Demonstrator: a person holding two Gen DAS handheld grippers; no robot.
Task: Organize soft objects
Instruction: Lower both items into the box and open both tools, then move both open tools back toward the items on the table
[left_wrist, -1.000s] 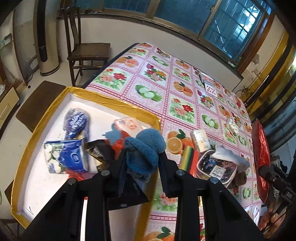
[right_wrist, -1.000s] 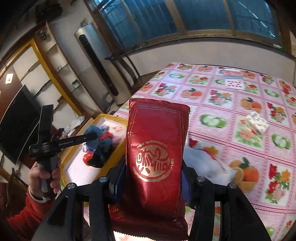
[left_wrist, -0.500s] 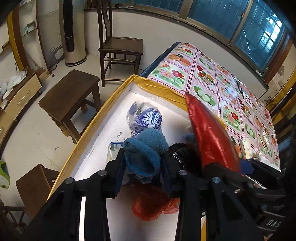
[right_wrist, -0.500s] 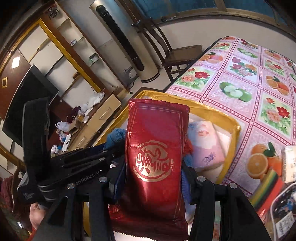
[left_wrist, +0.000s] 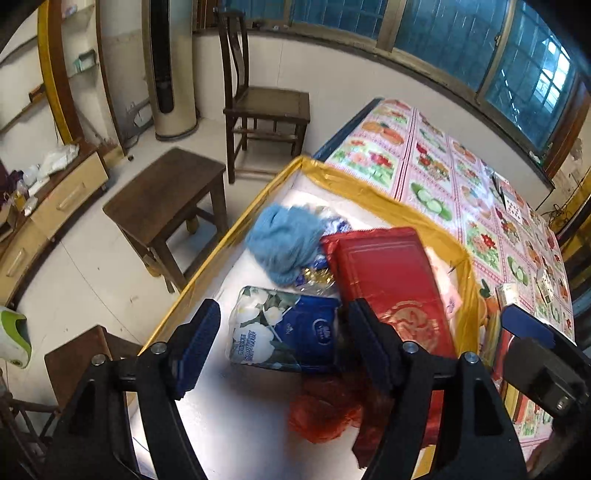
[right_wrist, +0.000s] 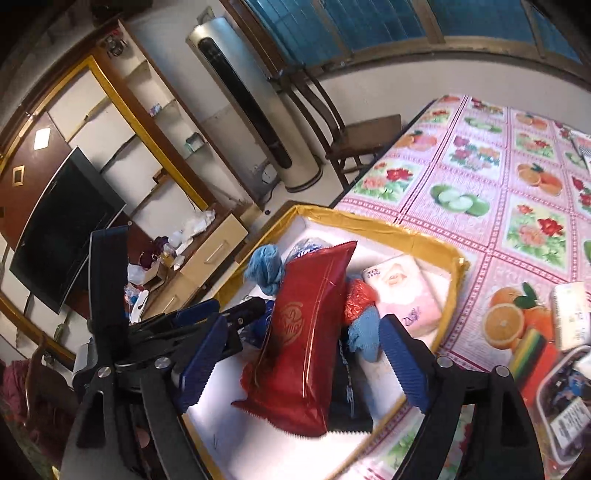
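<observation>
A white box with a gold rim (left_wrist: 351, 181) (right_wrist: 369, 221) holds the soft things. A blue knitted cloth (left_wrist: 284, 243) (right_wrist: 266, 267) lies near its far end. Beside it, a red foil pouch (left_wrist: 388, 280) (right_wrist: 306, 332) rests on the pile. My left gripper (left_wrist: 282, 343) is open above a blue tissue pack (left_wrist: 284, 328), touching nothing. My right gripper (right_wrist: 303, 356) is open too; the pouch lies between its wide-apart fingers, free of both. A pink tissue pack (right_wrist: 402, 291), a red mesh bag (left_wrist: 332, 410) and another blue cloth (right_wrist: 365, 328) are also in the box.
The box sits at the end of a table with a fruit-print cloth (right_wrist: 517, 192). A striped sponge (right_wrist: 532, 350), a white carton (right_wrist: 570, 314) and a clear tub (right_wrist: 565, 398) lie right of the box. A wooden stool (left_wrist: 166, 192) and chair (left_wrist: 266, 103) stand on the floor beyond.
Both grippers opened over the box. The left let go of the blue knitted cloth and the right let go of the red pouch; both things now lie inside.
</observation>
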